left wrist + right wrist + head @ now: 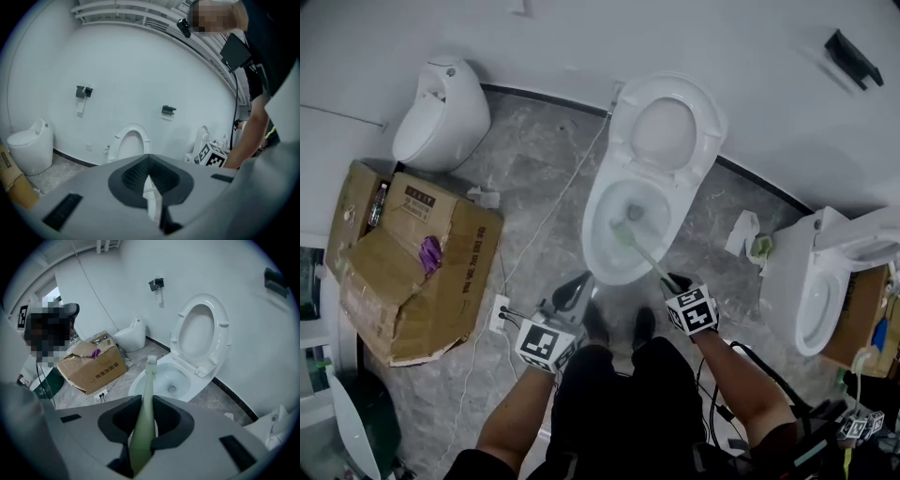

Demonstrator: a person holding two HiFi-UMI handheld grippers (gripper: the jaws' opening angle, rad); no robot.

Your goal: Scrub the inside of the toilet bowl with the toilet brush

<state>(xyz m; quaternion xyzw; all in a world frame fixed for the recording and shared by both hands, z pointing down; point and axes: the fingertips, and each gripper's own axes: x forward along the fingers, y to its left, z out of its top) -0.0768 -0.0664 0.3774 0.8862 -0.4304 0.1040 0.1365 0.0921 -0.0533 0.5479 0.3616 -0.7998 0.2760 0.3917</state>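
Two hand-held grippers in view. Right hand-held gripper (675, 283) has its jaws clamped on the pale green handle of the toilet brush (645, 253). I see the brush head down inside the toilet bowl (592, 234), just beside the drain (635, 213). Left hand-held gripper (572, 292) has its jaws pressed together on nothing, near the bowl's front rim. Seat (703, 122) stands raised. Cardboard box (412, 272) sits on the floor (534, 187), well to the left.

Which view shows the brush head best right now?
Head view: the brush head shows from above inside the toilet bowl. Right gripper view sees it end-on along the handle; left gripper view doesn't show it.
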